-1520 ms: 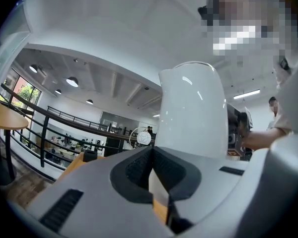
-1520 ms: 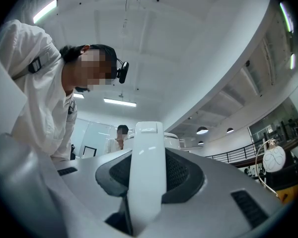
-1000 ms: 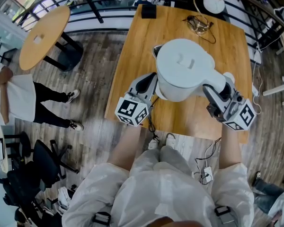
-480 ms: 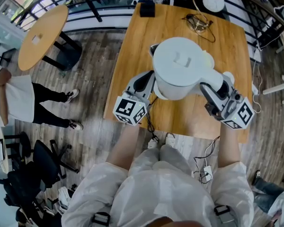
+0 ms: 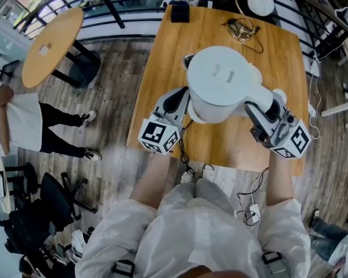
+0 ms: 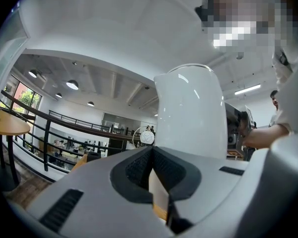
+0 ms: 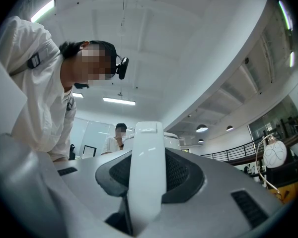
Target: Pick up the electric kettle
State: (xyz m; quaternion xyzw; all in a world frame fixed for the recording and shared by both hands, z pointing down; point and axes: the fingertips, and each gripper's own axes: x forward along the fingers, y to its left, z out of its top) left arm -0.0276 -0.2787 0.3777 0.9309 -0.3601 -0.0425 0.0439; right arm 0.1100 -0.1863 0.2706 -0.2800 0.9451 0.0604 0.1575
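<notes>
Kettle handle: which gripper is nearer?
Right. The right gripper is clamped on the kettle handle; the left gripper, shut, sits at the kettle body's opposite side, off the handle.

Overhead plus two close kettle [image 5: 223,83] views

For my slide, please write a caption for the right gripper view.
Right tool clamped on the white kettle handle, with a person in white at left.

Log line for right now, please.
right gripper: shut on kettle handle | left gripper: shut, empty, beside kettle | electric kettle: upright, over wooden table
</notes>
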